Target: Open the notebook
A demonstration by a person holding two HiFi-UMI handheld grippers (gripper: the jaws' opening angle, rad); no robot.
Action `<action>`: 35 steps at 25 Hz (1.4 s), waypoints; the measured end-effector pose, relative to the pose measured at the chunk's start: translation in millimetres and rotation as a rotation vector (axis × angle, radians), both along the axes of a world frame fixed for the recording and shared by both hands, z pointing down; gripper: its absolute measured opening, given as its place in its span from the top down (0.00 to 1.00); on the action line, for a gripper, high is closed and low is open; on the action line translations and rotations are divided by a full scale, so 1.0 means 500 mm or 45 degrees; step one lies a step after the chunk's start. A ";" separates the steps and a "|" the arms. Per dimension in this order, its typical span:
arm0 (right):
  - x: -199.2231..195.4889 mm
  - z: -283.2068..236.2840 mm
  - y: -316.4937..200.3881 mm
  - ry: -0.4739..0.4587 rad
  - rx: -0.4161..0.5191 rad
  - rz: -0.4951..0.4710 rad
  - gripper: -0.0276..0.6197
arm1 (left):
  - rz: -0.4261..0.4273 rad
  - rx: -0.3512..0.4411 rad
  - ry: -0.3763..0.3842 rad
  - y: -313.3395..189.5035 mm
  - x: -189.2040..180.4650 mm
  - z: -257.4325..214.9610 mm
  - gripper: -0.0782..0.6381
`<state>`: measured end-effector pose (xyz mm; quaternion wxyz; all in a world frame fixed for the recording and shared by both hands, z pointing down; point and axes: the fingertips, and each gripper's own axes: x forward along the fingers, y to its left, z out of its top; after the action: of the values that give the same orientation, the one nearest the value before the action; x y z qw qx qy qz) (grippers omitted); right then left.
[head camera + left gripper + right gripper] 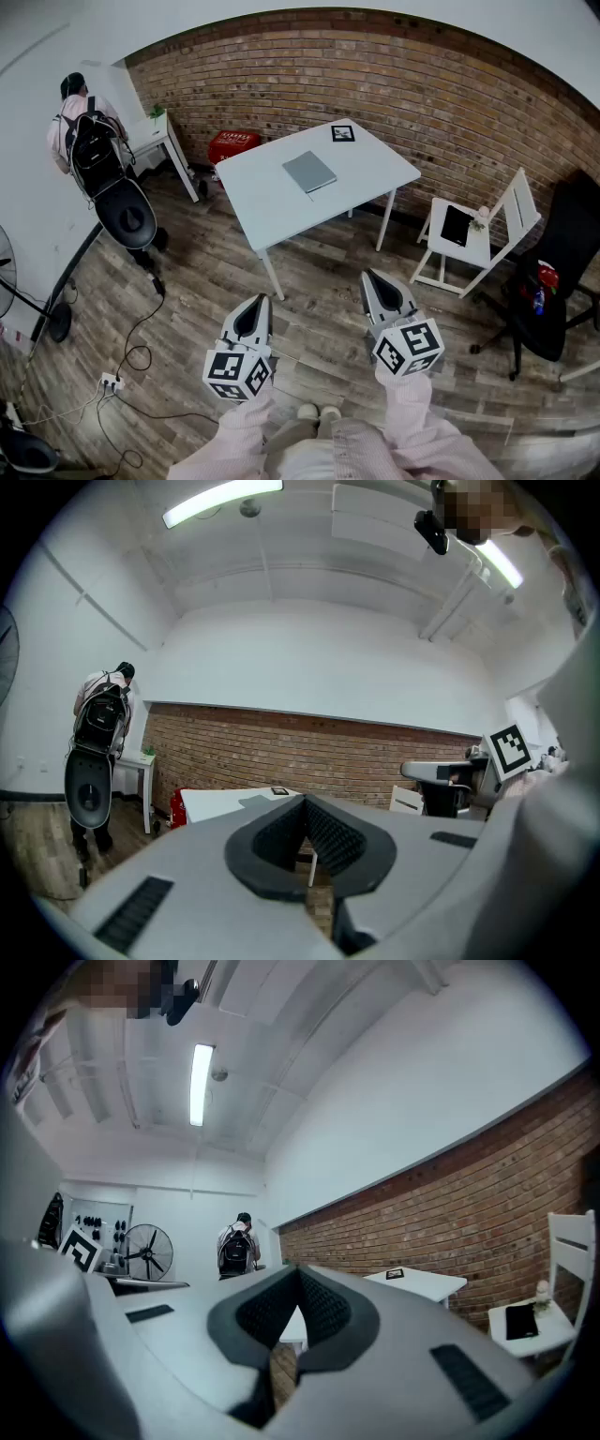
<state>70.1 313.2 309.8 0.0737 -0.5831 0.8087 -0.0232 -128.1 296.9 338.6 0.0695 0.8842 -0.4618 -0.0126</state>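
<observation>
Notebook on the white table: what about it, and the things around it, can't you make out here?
Notebook: head view, too small to tell the spine side; both gripper views see the table top nearly edge-on, so it is lost.
Dark item on white chair: head view, too small to identify.
Red thing: head view, partly hidden behind table.
</observation>
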 end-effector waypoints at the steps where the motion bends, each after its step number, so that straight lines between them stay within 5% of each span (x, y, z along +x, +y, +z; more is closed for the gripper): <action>1: 0.002 -0.001 -0.001 0.000 -0.001 0.002 0.95 | 0.001 -0.004 0.001 -0.002 0.002 0.001 0.90; 10: 0.007 -0.004 -0.001 -0.069 0.028 -0.061 0.95 | -0.004 -0.007 0.011 -0.003 0.014 0.008 0.90; 20: 0.028 0.041 -0.011 -0.031 -0.067 -0.060 0.95 | -0.031 -0.026 0.042 0.000 0.028 0.027 0.90; 35: 0.052 0.091 -0.107 -0.062 -0.140 -0.039 0.77 | -0.039 -0.093 0.034 -0.082 0.047 0.072 0.90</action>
<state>96.2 259.7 355.4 0.0609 -0.5730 0.8131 -0.0827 -104.7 255.9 374.5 0.1078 0.8736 -0.4746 -0.0088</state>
